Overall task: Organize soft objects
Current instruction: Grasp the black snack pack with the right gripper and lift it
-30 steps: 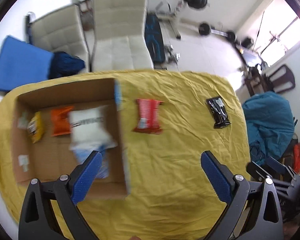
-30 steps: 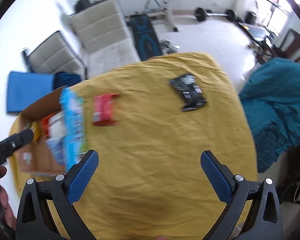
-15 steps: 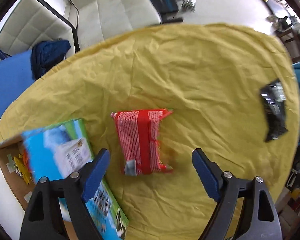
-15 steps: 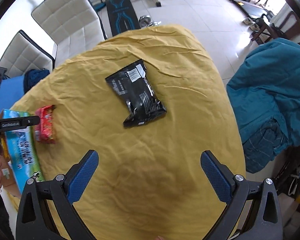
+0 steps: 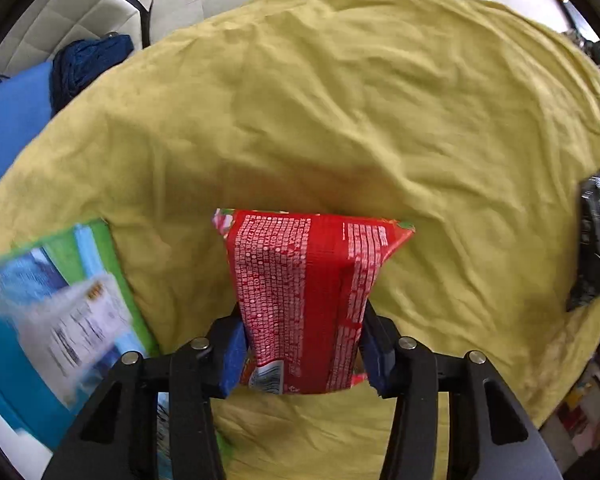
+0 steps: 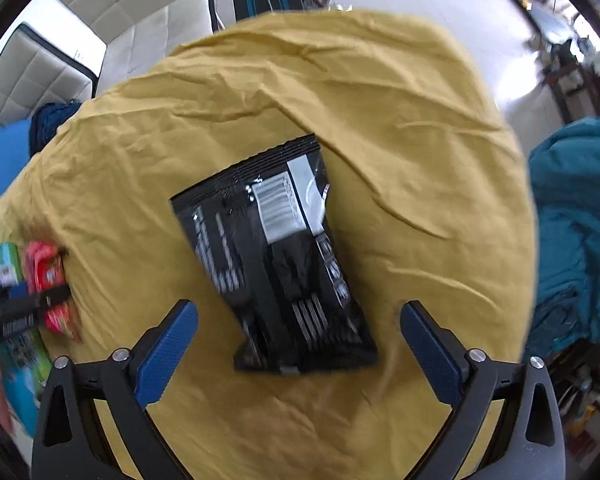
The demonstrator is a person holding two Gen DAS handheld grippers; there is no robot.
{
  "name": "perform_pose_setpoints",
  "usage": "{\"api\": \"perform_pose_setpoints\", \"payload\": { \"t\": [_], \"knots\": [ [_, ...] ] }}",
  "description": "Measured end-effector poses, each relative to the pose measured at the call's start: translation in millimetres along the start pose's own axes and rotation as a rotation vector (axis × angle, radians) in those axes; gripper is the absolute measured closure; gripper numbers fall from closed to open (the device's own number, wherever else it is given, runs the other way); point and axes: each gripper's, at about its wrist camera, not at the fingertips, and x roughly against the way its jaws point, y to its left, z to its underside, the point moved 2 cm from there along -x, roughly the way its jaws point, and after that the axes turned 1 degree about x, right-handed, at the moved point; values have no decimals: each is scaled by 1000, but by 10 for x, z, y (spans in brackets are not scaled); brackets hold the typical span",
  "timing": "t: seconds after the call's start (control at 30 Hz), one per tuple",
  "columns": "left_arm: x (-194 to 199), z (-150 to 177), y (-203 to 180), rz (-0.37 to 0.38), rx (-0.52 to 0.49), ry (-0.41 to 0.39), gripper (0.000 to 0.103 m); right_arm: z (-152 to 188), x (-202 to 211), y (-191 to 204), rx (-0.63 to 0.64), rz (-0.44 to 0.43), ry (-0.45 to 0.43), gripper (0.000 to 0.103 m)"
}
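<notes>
A red snack packet [image 5: 304, 304] lies on the yellow cloth. My left gripper [image 5: 302, 354] is shut on its near end, one blue pad on each side. It also shows in the right wrist view [image 6: 48, 284] at the far left, with the left gripper's black fingers across it. A black snack packet [image 6: 276, 256] lies on the yellow cloth [image 6: 380, 100]. My right gripper [image 6: 298, 342] is open just above it, one finger on each side of its near end. The black packet also shows at the right edge of the left wrist view [image 5: 598, 236].
The blue and green side of a cardboard box [image 5: 56, 312] stands to the left of the red packet. Two white chairs [image 6: 120, 20] stand beyond the table's far edge. A teal heap of cloth [image 6: 576, 220] lies to the right of the table.
My left gripper has come down and closed on the red packet. My right gripper has moved closer to the black packet, which now lies between its open fingers.
</notes>
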Motion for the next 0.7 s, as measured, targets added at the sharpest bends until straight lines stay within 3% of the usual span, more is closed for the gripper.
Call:
{"api": "perform_pose_setpoints", "payload": {
  "t": [0.1, 0.23, 0.43, 0.7],
  "knots": [
    [38, 84, -110, 56, 1, -15, 59, -59, -91, -39, -21, 7, 28, 33],
    [80, 154, -200, 112, -1, -36, 59, 22, -84, -23, -12, -1, 50, 47],
    [-37, 207, -154, 180, 47, -31, 52, 312, -133, 68, 1, -40, 94, 45],
    [-41, 240, -157, 148, 60, -62, 54, 264, -270, -38, -61, -53, 70, 40]
  ]
}}
